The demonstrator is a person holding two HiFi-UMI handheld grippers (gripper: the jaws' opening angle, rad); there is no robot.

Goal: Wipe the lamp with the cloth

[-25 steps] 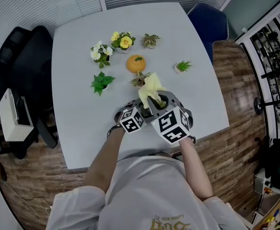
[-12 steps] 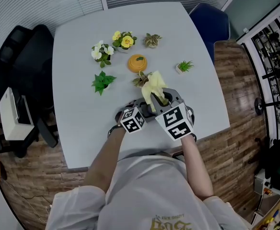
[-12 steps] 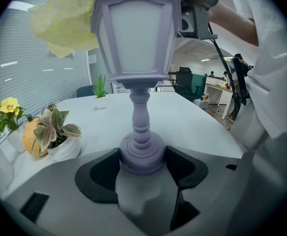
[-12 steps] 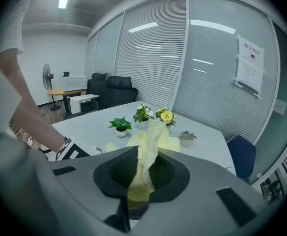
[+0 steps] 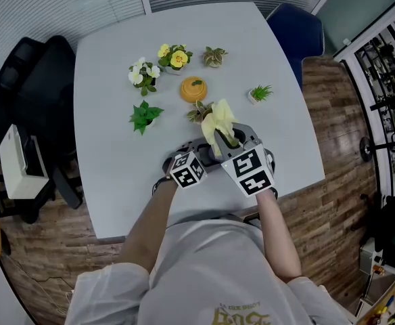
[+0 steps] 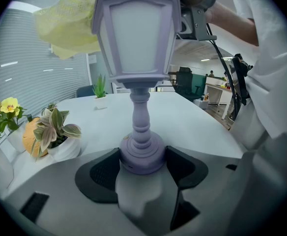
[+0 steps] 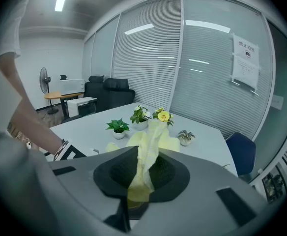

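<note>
A lilac lantern-shaped lamp (image 6: 136, 38) stands upright, and my left gripper (image 6: 142, 165) is shut on its round base (image 6: 141, 154). A yellow cloth (image 6: 65, 26) lies over the lamp's top and upper left side. My right gripper (image 7: 143, 168) is shut on that cloth (image 7: 147, 146), which hangs out forward between its jaws. In the head view both grippers sit side by side near the table's front edge. There the cloth (image 5: 219, 122) bunches just beyond them and hides the lamp.
Several small potted plants stand on the white table (image 5: 116, 161): yellow flowers (image 5: 172, 57), white flowers (image 5: 142, 74), a green plant (image 5: 143, 116), a variegated one (image 5: 199, 112) close to the cloth. An orange pumpkin-shaped object (image 5: 193, 89) sits among them. A blue chair (image 5: 293, 32) and black chairs (image 5: 28, 80) flank the table.
My right gripper and the cloth have shifted slightly to the right over the lamp. The left gripper has stayed put on the lamp's base.
</note>
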